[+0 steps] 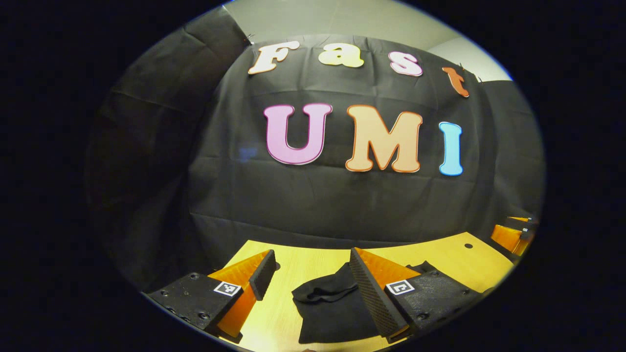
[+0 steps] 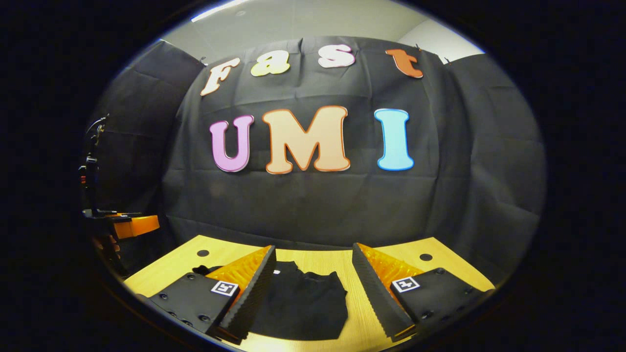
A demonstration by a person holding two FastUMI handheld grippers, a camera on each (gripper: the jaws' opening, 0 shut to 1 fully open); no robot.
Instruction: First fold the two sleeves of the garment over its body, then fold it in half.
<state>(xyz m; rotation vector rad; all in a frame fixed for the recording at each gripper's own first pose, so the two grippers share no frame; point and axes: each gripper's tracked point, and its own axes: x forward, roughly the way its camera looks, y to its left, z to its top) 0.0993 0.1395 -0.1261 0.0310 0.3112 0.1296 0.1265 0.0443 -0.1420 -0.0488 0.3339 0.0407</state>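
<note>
Left gripper view first: the left gripper (image 1: 308, 276) hangs above the wooden worktop (image 1: 455, 254) with its jaws spread wide and nothing between them. The black garment (image 1: 332, 308) lies on the worktop just ahead, partly tucked behind the right-hand finger of this view. It looks like a compact bundle with a rolled or doubled edge across its top — no sleeve sticks out sideways that I can make out. Over at the far right edge there's an orange and black bit, which I take to be the other gripper, held well off to the side.

Right gripper view: the right gripper (image 2: 313, 278) is also wide open and empty, hovering over the same worktop (image 2: 435, 269). The garment (image 2: 303, 303) sits between the two fingers, lower down on the wood, untouched. From here it reads as a small, roughly squarish dark pile with a bumpy far edge and a slanted right side. At the left edge some orange and black hardware shows, too dim to say more.

My guess on progress — the sleeves look already folded in, and the half fold may be done too, since the piece is so compact. It's black on black though, so layers are hard to count. If anything's left, it's the last fold or a tidy-up.
</note>
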